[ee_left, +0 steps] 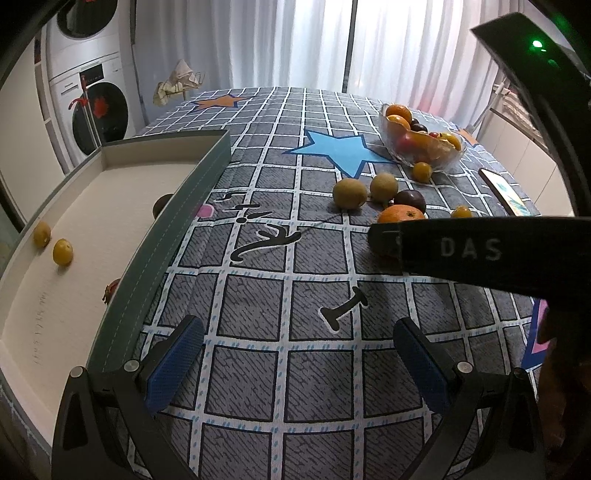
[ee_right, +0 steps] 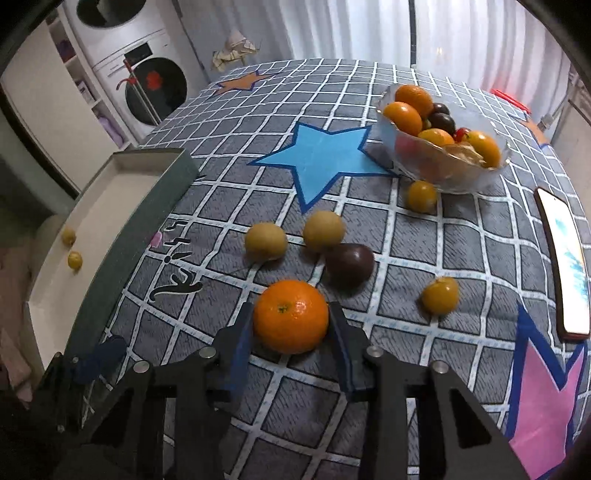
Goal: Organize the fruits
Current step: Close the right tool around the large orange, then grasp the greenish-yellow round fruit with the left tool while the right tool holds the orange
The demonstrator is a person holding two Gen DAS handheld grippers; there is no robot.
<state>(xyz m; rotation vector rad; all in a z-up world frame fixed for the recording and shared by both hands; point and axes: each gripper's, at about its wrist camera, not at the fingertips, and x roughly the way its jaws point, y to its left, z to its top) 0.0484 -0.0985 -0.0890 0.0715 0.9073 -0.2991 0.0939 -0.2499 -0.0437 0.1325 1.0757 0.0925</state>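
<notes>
My right hand-held gripper (ee_right: 291, 325) pinches the orange (ee_right: 290, 315) on the worktop (ee_right: 424, 387); my left hand-held gripper (ee_left: 295, 354) gapes empty. A few small fruits sit in the box (ee_left: 177, 206); several lie loose, and the bowl (ee_right: 443, 162) remains full.

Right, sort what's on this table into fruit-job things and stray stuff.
Job:
orange, between the right gripper fingers
loose fruit
glass bowl of fruit
box holding small fruit

Stray:
phone
washing machine
curtains
</notes>
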